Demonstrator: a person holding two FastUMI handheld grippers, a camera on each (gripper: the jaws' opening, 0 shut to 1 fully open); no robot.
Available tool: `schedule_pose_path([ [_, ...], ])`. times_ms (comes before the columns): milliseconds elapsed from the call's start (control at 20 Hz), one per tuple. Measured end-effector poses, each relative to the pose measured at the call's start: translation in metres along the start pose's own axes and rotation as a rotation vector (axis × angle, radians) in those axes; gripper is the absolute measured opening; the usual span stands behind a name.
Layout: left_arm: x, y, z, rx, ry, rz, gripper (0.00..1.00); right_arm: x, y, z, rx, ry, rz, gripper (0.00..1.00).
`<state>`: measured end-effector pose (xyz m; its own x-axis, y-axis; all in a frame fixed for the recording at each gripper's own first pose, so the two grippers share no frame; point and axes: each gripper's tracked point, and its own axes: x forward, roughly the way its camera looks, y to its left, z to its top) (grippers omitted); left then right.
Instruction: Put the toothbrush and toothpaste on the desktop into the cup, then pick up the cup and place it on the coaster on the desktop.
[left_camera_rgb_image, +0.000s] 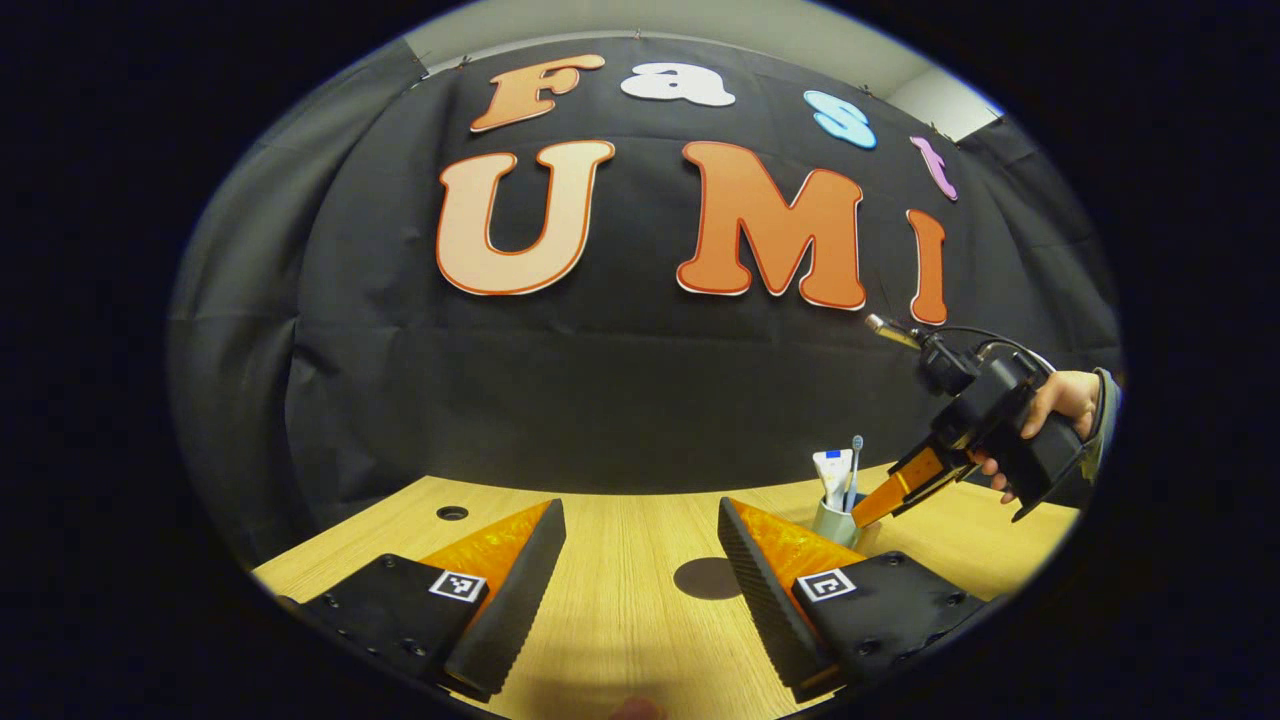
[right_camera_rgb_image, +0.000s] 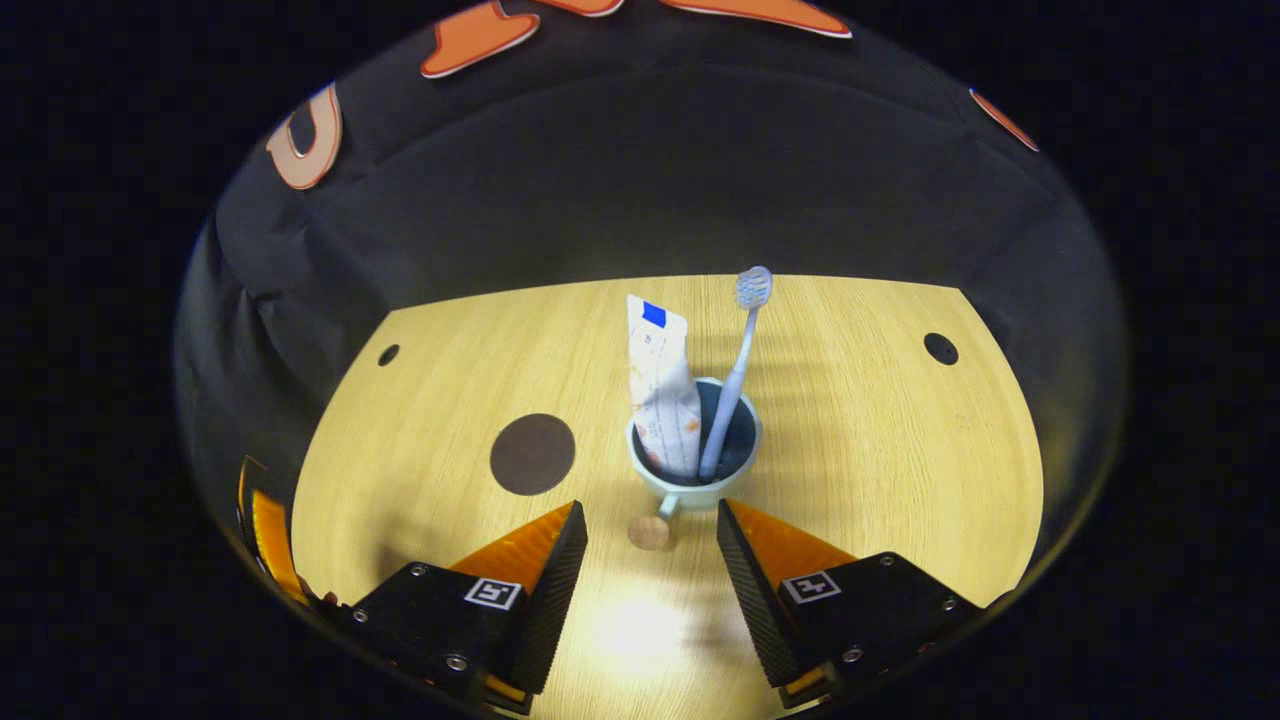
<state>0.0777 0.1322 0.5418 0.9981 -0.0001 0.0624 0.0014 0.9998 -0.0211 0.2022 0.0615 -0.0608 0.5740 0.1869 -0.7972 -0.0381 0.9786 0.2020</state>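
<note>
So counting it up: two claws, one cup, one toothbrush, one toothpaste tube, one coaster, all on one wooden tabletop (right_camera_rgb_image: 850, 420). Closest in the right gripper view, the right claw (right_camera_rgb_image: 650, 545) has its two fingers spread wide with nothing between them but bare wood, and it hangs just short of the cup. There's a small round tan knob thing (right_camera_rgb_image: 649, 532) sitting right in that gap, just beside the cup's handle stub; can't tell exactly what it is. Next out is the cup (right_camera_rgb_image: 694, 478), pale with a dark inside, standing upright on the tabletop. Inside it are two things: the toothpaste (right_camera_rgb_image: 660, 390), a white crinkled tube standing on end on the left side, and the toothbrush (right_camera_rgb_image: 738, 370), handle down, bristle head up, leaning to the right rim. Left of the cup and apart from it lies the coaster (right_camera_rgb_image: 532, 454), a flat dark disc with nothing on it. Farther back there are two small round holes in the wood. In the left gripper view the left claw (left_camera_rgb_image: 640, 560) is also wide open and holding nothing, with the coaster (left_camera_rgb_image: 706, 578) lying flat just past its fingers and the cup (left_camera_rgb_image: 836, 520) beyond that, where a hand (left_camera_rgb_image: 1060, 400) holds the right claw (left_camera_rgb_image: 875, 508) down by it.
</note>
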Motion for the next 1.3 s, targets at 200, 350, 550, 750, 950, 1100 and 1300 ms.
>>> schedule_pose_path([
  [200, 0.004, -0.003, -0.007, -0.024, 0.008, -0.015, 0.97, 0.02, -0.004, -0.006, -0.016, 0.109, -0.078, 0.77],
  [350, 0.007, -0.002, -0.017, -0.049, 0.022, -0.024, 0.97, 0.034, -0.013, -0.012, -0.045, 0.154, -0.155, 0.76],
  [550, 0.007, 0.004, -0.028, -0.057, 0.048, -0.014, 0.97, 0.051, -0.025, -0.018, 0.004, 0.192, -0.204, 0.69],
  [750, 0.008, 0.005, -0.036, -0.064, 0.063, -0.008, 0.97, 0.064, -0.027, -0.023, 0.002, 0.212, -0.211, 0.56],
  [950, 0.009, 0.005, -0.039, -0.069, 0.075, -0.006, 0.97, 0.067, -0.022, -0.019, 0.027, 0.2, -0.189, 0.28],
  [1100, 0.011, 0.007, -0.044, -0.069, 0.086, 0.002, 0.97, 0.069, -0.024, -0.016, 0.001, 0.184, -0.188, 0.25],
  [1300, 0.011, 0.01, -0.04, -0.068, 0.071, 0.027, 0.97, 0.07, -0.021, -0.015, -0.018, 0.179, -0.138, 0.25],
])
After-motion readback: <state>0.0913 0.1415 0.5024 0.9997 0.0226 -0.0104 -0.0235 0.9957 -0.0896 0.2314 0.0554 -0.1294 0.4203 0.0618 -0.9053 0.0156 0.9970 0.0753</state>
